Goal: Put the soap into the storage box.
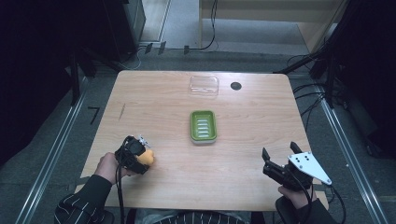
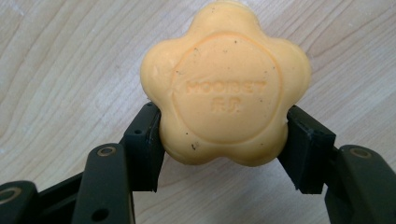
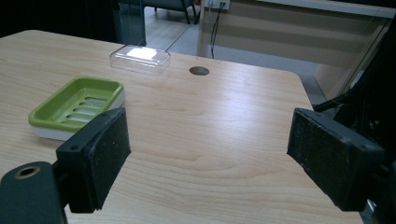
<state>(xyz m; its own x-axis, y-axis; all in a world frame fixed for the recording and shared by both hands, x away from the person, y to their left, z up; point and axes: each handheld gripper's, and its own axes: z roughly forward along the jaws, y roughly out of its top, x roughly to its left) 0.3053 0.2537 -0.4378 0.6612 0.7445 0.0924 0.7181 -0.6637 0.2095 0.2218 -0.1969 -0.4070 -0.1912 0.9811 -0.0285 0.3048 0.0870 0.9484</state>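
The left gripper (image 1: 138, 157) holds the soap (image 2: 226, 84) at about 8 o'clock on the surface (image 1: 261, 121); its jaws press on two opposite sides of the flower shape (the notches probably keep it from slipping). The dish (image 1: 203, 126) lies open in the centre, towards 2 o'clock from the soap, so the carry should be short. The lid (image 1: 204, 86) rests apart at 12 o'clock, out of the way. The right gripper (image 1: 282, 157) waits at 4 o'clock, jaws wide open and empty.

The left gripper (image 1: 142, 157) clamps orange soap (image 1: 147, 157) near the green dish (image 1: 203, 126).
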